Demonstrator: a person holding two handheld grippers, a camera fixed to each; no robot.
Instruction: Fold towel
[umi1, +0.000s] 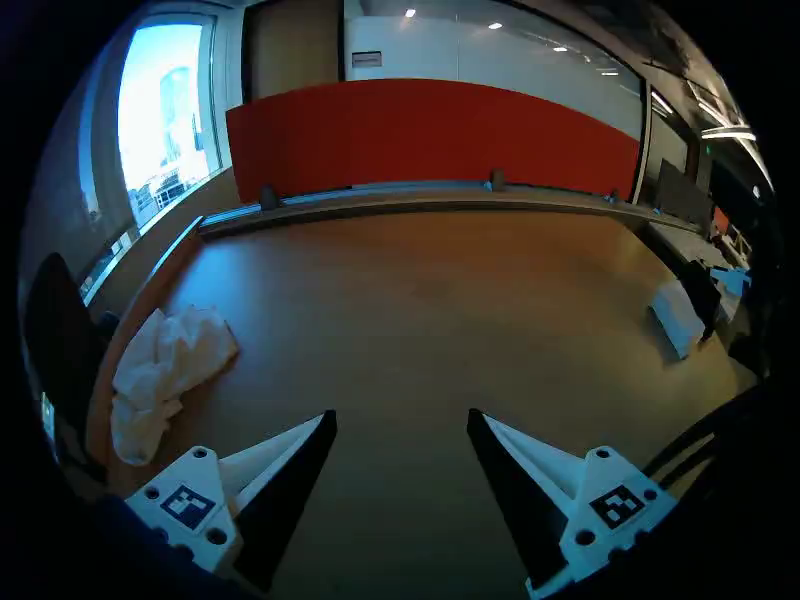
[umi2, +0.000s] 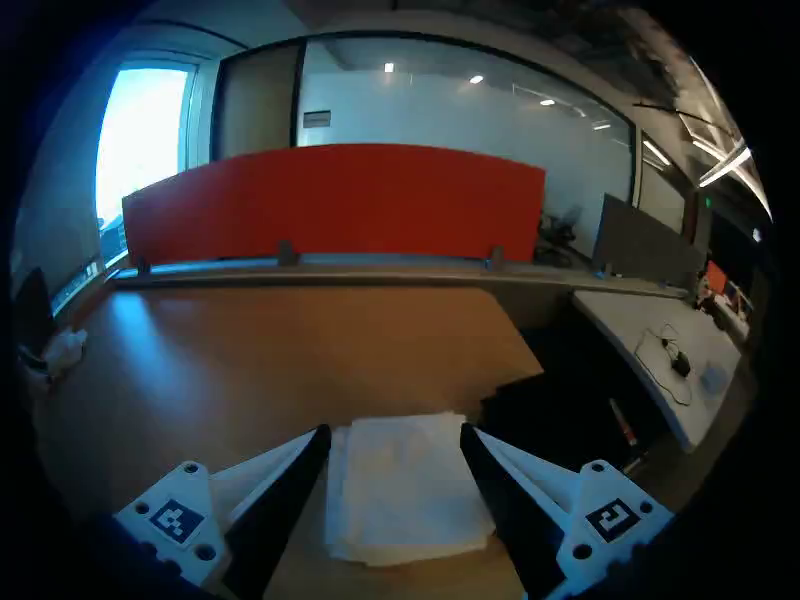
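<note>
A crumpled white towel (umi1: 165, 375) lies in a heap at the left edge of the wooden table (umi1: 420, 320), ahead and left of my left gripper (umi1: 402, 425), which is open with bare tabletop between its fingers. In the right gripper view a folded white towel (umi2: 405, 490) lies flat near the table's front right corner. My right gripper (umi2: 395, 435) hovers over it, open, one finger on each side, not touching as far as I can tell. The crumpled towel (umi2: 62, 352) is seen small at the far left of this view.
A red divider panel (umi1: 430, 135) runs along the table's far edge. A dark chair (umi1: 60, 340) stands left of the table by a bright window (umi1: 165, 125). A white flat object (umi1: 680, 315) lies at the table's right. A neighbouring white desk (umi2: 660, 360) holds cables.
</note>
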